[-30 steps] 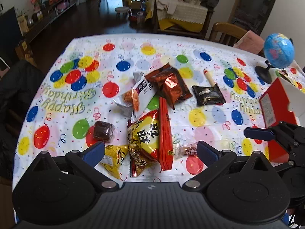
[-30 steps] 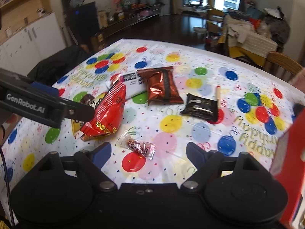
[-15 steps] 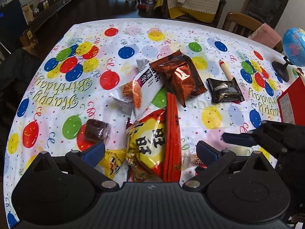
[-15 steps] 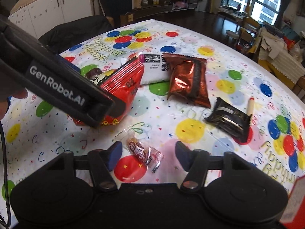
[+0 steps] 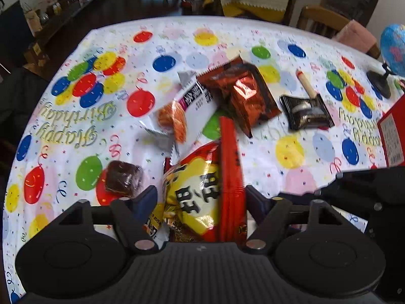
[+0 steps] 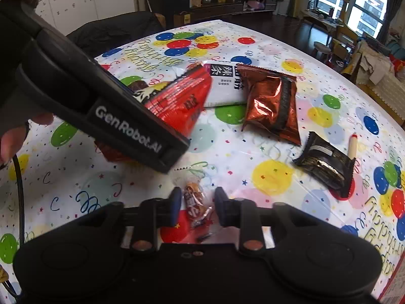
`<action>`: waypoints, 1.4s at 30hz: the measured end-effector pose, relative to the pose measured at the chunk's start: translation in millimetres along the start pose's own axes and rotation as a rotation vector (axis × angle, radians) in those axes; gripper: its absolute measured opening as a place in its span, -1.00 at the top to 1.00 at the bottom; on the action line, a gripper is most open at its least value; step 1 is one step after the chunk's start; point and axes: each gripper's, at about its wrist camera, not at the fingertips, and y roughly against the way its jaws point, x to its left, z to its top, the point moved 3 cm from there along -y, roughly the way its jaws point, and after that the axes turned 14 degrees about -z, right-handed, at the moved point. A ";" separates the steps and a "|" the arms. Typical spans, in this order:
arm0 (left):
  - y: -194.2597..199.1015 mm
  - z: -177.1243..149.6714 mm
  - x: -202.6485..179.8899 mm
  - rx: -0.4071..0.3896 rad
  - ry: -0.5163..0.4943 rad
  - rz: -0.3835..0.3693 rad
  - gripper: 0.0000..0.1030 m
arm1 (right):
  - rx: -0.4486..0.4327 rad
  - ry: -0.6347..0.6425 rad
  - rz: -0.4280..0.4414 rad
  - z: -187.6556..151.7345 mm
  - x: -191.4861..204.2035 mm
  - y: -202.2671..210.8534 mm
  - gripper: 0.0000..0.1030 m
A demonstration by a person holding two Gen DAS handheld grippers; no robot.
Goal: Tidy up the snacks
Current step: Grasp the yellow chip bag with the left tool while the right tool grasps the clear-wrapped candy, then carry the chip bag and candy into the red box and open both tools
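While both jaws have just been closing: left gripper (image 5: 201,197) straddles big red-yellow snack bag (image 5: 202,190) on counter (image 5: 253,35), seemingly gripped; right gripper (image 6: 198,204) brackets small wrapped candy (image 6: 195,198), pads not yet touching.

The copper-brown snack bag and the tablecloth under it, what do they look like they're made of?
Copper-brown snack bag: probably metallised plastic film, glossy; bright glare on sharp crinkles and a crimped end seal.
Tablecloth: likely thin printed plastic sheet, with a soft sheen and shallow wrinkles; coated paper can't be ruled out.
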 end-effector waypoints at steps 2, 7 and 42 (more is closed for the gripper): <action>2.6 1.1 -0.7 -0.010 -0.001 0.010 -0.28 | 0.003 -0.020 -0.001 -1.0 -0.8 1.7 0.70; 5.0 -0.5 0.1 -0.012 0.002 0.012 -0.20 | 0.006 -0.089 -0.036 -5.6 -3.7 9.9 0.72; 132.3 -39.7 -76.7 -0.106 -0.191 -0.211 -0.16 | -0.096 -0.588 -0.338 -46.6 -20.5 199.6 0.72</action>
